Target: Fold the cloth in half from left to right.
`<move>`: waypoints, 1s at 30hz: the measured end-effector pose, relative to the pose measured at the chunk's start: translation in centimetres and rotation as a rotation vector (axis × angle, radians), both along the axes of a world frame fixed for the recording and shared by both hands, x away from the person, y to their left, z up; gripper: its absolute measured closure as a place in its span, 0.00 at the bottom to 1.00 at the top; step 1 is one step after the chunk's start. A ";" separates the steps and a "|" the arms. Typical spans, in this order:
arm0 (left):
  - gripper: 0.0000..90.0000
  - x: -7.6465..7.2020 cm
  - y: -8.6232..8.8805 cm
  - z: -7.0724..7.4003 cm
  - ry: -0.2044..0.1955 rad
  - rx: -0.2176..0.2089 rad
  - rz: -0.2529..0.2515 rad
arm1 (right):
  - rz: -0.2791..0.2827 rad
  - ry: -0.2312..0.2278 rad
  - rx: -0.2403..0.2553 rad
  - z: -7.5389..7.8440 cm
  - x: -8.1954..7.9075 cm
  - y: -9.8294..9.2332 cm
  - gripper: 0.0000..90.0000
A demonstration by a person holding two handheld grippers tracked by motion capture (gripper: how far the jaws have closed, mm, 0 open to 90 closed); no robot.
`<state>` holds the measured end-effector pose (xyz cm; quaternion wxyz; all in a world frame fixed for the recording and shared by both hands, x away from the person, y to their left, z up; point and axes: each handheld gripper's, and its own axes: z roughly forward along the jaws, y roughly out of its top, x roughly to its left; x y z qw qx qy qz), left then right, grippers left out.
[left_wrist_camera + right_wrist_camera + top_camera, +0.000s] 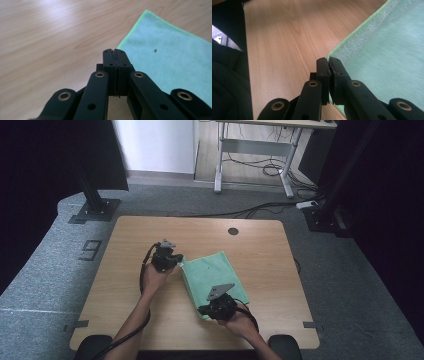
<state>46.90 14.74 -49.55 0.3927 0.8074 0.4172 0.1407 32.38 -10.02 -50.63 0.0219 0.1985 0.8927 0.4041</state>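
Left of centre in the high view: left gripper, jaws pressed together, pinching the far left corner of the green cloth. In the left gripper view, cloth spreading to the right of the jaw tips, corner edge meeting them at centre frame, bare table to the left. Lower centre of the high view: right gripper, jaws clamped on the near left corner. In the right gripper view, cloth rising from the tips toward the upper right, its edge lifted off the wood.
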 end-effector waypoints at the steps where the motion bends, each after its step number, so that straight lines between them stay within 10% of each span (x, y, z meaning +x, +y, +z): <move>1: 0.98 0.2 -0.4 0.1 -0.001 0.000 -0.006 | 0.000 0.000 0.000 0.0 0.0 0.0 0.96; 30: 0.98 4.6 -9.7 1.1 -0.029 0.037 -0.114 | -0.273 -0.022 0.078 0.9 1.7 -10.5 0.96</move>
